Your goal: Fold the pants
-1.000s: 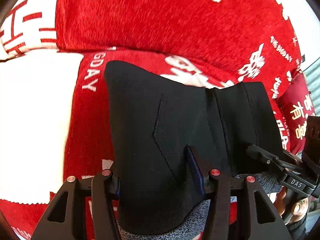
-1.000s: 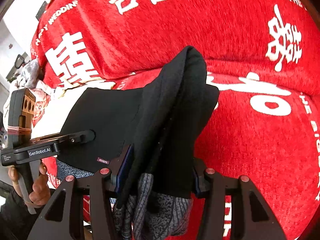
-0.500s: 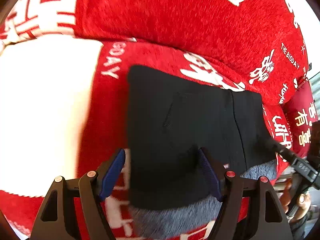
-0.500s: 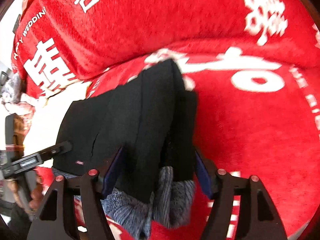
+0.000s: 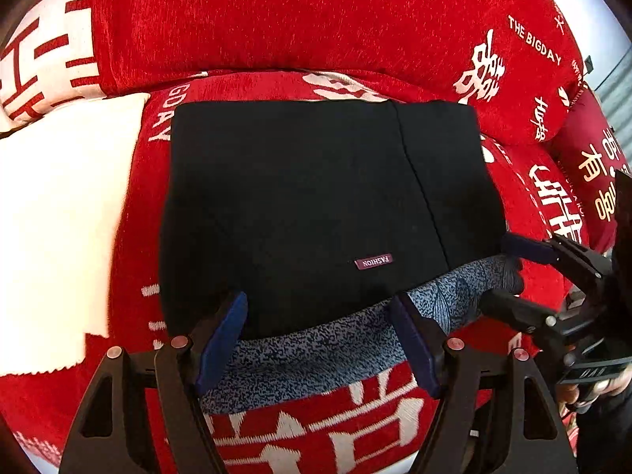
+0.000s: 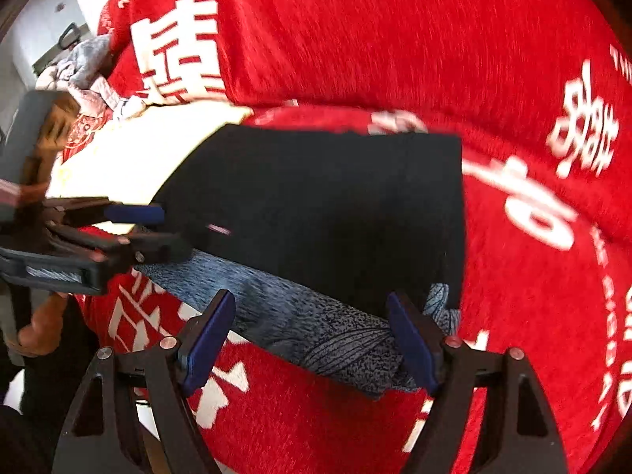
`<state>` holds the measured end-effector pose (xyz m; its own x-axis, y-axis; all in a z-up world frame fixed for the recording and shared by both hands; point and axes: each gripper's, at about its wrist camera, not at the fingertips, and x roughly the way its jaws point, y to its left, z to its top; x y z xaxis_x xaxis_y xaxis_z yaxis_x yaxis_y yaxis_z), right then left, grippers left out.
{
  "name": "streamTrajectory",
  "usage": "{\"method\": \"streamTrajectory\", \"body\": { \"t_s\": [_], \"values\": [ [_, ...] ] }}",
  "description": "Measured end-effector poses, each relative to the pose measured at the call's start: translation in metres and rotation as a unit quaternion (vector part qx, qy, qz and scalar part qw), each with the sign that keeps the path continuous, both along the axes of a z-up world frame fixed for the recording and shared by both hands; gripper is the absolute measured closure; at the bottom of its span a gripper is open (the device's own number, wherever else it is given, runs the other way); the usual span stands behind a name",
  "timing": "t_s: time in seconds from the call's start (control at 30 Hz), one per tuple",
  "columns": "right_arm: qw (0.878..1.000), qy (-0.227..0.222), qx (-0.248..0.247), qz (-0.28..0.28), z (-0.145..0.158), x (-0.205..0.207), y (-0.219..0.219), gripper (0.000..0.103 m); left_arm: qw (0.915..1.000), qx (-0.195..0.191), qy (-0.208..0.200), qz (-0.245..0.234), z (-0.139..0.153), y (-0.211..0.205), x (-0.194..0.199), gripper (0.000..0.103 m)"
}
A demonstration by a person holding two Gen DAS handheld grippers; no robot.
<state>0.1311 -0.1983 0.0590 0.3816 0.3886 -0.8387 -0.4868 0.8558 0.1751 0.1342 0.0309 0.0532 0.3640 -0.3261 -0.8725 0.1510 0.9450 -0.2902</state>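
The black pants (image 5: 308, 197) lie folded flat on the red sofa seat (image 5: 138, 237), a small "FASHION" label facing up. Their grey speckled inner fabric (image 5: 316, 347) shows along the near edge. My left gripper (image 5: 316, 316) is open over that near edge, and its blue pads do not press the cloth. In the right wrist view the pants (image 6: 316, 205) fill the middle. My right gripper (image 6: 310, 308) straddles the grey edge (image 6: 316, 324), jaws opening, pads off the cloth. Each gripper shows in the other's view: the right gripper (image 5: 509, 276) and the left gripper (image 6: 158, 229).
A white cloth (image 5: 59, 217) lies on the seat left of the pants. The red backrest cushion (image 5: 316, 19) rises behind them, and a darker red pillow (image 5: 592, 166) sits at the right. A heap of clothes (image 6: 87, 67) lies far left. A hand (image 6: 39, 328) holds the left gripper's handle.
Both grippers let go of the pants, which were held up bunched and now lie flat on the seat. Both pairs of jaws widened and drew back toward the near edge.
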Motion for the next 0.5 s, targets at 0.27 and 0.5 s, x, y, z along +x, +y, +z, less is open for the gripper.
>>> {"method": "streamTrajectory", "body": {
  "t_s": [0.27, 0.5],
  "values": [
    [1.000, -0.018, 0.013, -0.006, 0.023, 0.009, 0.001, 0.021, 0.9999, -0.010, -0.010, 0.007, 0.031, 0.011, 0.019, 0.027],
    [0.999, -0.042, 0.004, -0.015, 0.029, 0.078, 0.018, 0.021, 0.9992, 0.016, 0.011, 0.036, 0.030, 0.012, 0.089, 0.027]
  ]
}}
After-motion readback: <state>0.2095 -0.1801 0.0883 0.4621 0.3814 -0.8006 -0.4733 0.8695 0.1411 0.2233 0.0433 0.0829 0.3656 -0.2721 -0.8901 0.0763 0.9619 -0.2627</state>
